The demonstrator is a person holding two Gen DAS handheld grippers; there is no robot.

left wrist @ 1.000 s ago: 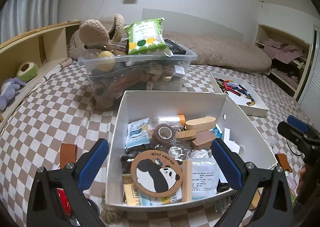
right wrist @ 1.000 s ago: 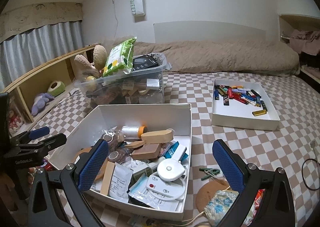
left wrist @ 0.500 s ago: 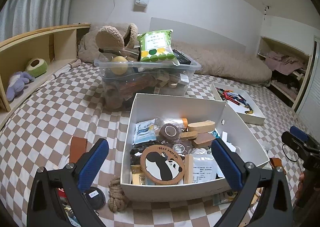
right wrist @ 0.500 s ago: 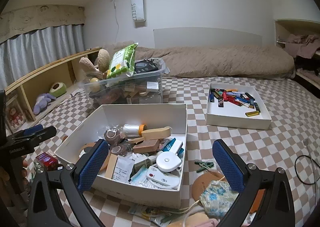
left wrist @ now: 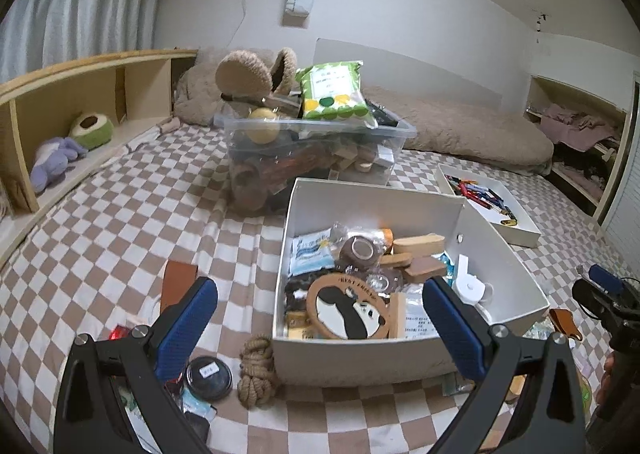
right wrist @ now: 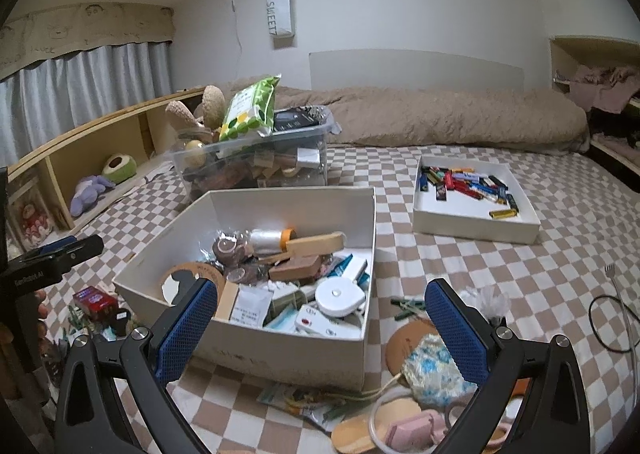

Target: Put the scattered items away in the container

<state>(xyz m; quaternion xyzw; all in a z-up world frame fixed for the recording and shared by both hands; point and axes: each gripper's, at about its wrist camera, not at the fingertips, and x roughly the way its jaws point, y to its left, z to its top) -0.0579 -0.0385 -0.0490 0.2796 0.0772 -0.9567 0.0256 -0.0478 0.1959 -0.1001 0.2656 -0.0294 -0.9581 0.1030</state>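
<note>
A white box (left wrist: 372, 198) (right wrist: 256, 350) sits on the checkered bed, holding a panda coaster (left wrist: 347, 307), tape rolls, wooden blocks and packets. My left gripper (left wrist: 320, 328) is open and empty, in front of the box's near left corner. A rope coil (left wrist: 257, 370), a black round tin (left wrist: 209, 372) and a brown leather strap (left wrist: 176, 286) lie left of the box. My right gripper (right wrist: 320, 328) is open and empty over the box's near right corner. A blue patterned pouch (right wrist: 434, 368), cork coaster (right wrist: 404, 342) and green clips (right wrist: 408, 307) lie right of it.
A clear bin (left wrist: 316, 158) piled with toys stands behind the box. A shallow white tray (right wrist: 472, 210) of colored sticks lies at the back right. A wooden shelf (left wrist: 84, 102) runs along the left. A black cable (right wrist: 612, 322) lies at the far right.
Both grippers have pulled back and up from the box. More of the scattered items around it now show. Both stay open.
</note>
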